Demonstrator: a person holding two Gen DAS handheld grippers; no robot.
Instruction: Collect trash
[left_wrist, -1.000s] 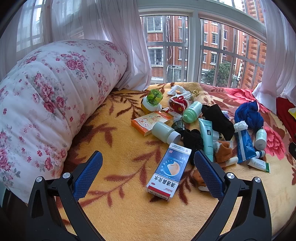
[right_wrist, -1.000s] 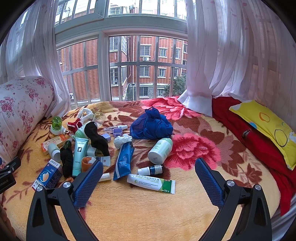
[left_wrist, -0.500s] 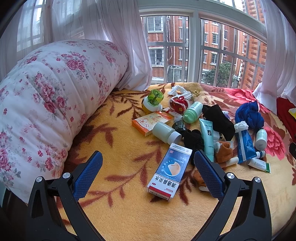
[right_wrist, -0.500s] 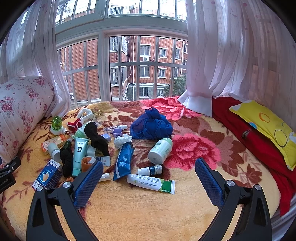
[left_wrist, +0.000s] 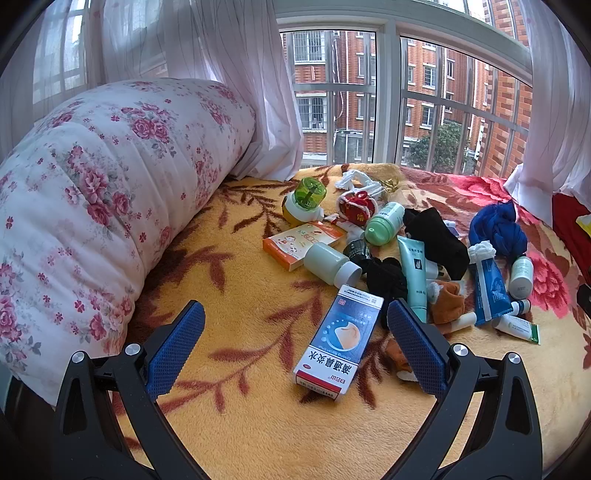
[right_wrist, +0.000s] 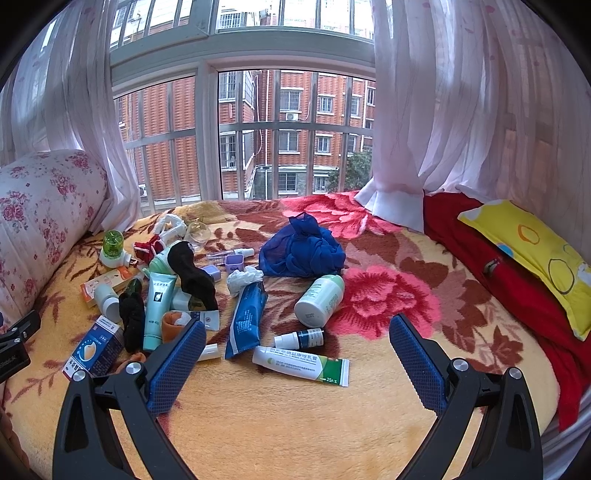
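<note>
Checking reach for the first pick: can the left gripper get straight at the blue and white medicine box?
Probably yes. The left gripper is open, and the medicine box lies flat between its fingers with nothing on top; only black socks sit nearby.

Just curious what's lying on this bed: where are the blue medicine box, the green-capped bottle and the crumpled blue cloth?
blue medicine box (left_wrist: 341, 338): left wrist view, its printed top face.
green-capped bottle (left_wrist: 306, 201): left wrist view, its green cap.
crumpled blue cloth (right_wrist: 302, 253): right wrist view, middle folds.

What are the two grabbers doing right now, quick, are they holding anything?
Left gripper: jaws open, holding nothing, above the blue medicine box.
Right gripper: jaws open, holding nothing, above the white and green tube.
</note>
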